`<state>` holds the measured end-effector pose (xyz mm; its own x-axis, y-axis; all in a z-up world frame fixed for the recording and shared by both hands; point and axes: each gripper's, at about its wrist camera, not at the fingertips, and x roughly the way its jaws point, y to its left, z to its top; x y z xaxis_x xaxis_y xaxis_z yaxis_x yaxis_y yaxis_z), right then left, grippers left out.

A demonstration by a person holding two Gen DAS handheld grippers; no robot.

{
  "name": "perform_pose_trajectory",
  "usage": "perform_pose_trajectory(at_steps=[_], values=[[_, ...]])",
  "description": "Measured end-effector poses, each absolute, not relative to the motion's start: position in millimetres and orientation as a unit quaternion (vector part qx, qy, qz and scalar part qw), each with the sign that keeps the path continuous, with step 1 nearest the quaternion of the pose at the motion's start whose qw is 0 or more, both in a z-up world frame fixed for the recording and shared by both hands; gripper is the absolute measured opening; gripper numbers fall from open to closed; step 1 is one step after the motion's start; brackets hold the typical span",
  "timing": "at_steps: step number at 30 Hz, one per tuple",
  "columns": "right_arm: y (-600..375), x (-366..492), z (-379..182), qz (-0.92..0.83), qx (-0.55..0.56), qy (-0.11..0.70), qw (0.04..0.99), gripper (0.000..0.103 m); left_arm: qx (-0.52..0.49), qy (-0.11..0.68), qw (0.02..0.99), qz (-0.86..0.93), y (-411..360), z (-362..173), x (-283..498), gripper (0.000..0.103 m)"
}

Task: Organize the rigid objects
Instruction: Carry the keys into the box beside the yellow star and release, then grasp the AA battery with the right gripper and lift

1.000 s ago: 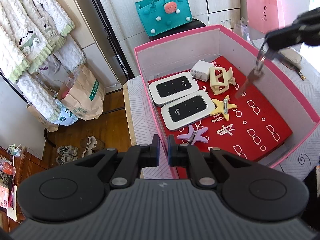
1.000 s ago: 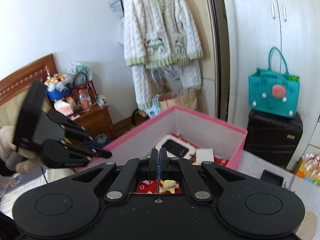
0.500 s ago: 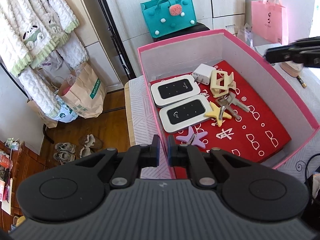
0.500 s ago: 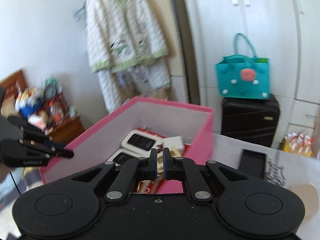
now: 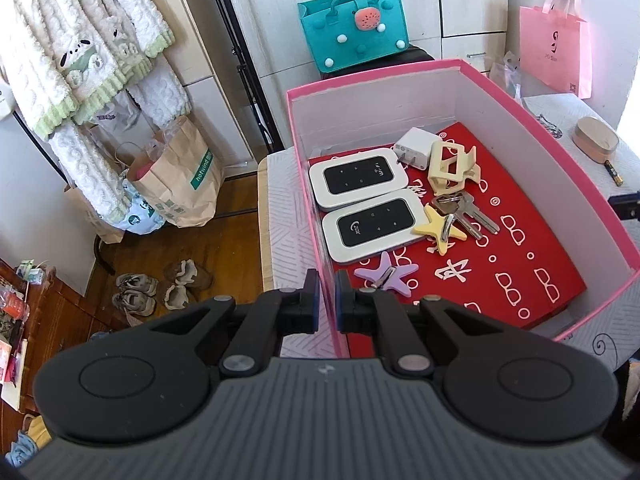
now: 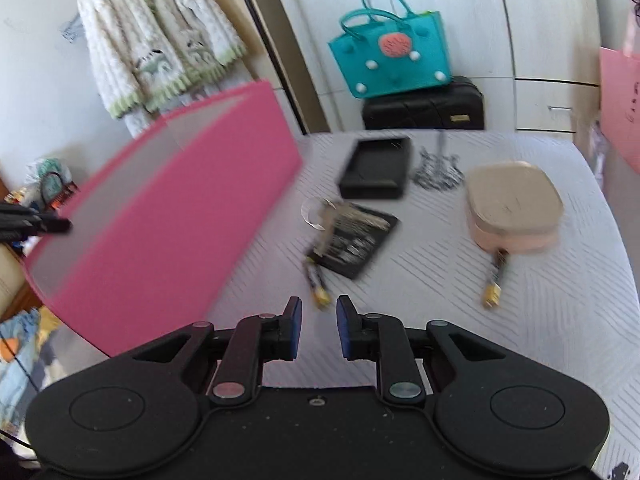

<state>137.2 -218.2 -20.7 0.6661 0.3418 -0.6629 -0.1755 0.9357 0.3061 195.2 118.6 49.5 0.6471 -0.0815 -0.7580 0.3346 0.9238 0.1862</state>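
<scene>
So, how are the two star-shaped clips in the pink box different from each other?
The yellow star clip lies beside the keys, touching them; the purple star clip lies alone, nearer the left gripper. The yellow one sits by the lower white router, the purple one below that router's corner. Both are flat, five-pointed, with a metal clip across, resting on the red liner.
</scene>
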Motion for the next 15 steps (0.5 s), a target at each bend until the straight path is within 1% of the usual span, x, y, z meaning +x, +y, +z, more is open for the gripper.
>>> perform_pose_trajectory(at_steps=[7, 8, 11, 15], values=[[-212.4, 143.7, -27.9, 0.168, 0.082, 0.367, 0.911, 0.024, 0.162, 0.406, 0.893, -0.106, 114.8, 48.9, 195.6, 0.007], [-210.2, 146.3, -28.7, 0.168, 0.073, 0.367, 0.912, 0.025, 0.161, 0.407, 0.893, -0.105, 114.6, 49.0, 195.8, 0.007], [-201.4, 153.9, -29.8, 0.163, 0.049, 0.365, 0.915, 0.035, 0.164, 0.408, 0.892, -0.103, 113.6, 48.9, 195.7, 0.007], [-186.7, 159.1, -33.0, 0.166, 0.011, 0.37, 0.914, 0.035, 0.163, 0.408, 0.892, -0.103, 113.3, 48.9, 195.8, 0.007]])
